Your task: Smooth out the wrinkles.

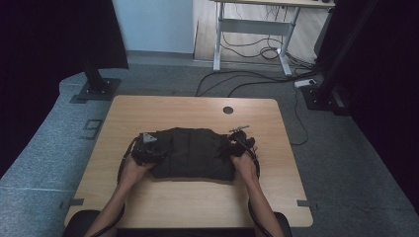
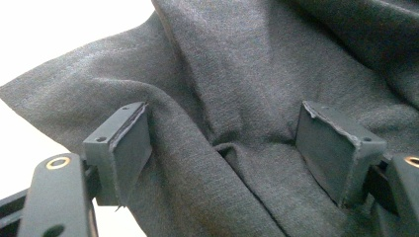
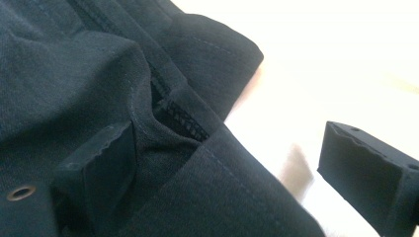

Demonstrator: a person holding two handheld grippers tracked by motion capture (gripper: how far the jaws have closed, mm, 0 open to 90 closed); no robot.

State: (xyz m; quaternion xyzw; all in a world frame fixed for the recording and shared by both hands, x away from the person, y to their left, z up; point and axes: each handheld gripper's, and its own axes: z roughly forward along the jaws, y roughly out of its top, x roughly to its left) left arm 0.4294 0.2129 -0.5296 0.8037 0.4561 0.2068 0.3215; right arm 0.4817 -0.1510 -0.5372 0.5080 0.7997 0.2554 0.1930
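garment (image 1: 192, 153): black, plain | table (image 1: 163, 111): light wood grain | jaws: black

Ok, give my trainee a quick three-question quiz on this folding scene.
1. True or false: the left gripper is shut on the dark fabric garment.
2. The garment lies on: A) grey floor B) light wooden table C) white desk.
3. Which side of the garment is the right gripper at?

Key: 1. False; its jaws stand apart, cloth between them. 2. B. 3. Its right edge, one jaw on the cloth, one over the table.
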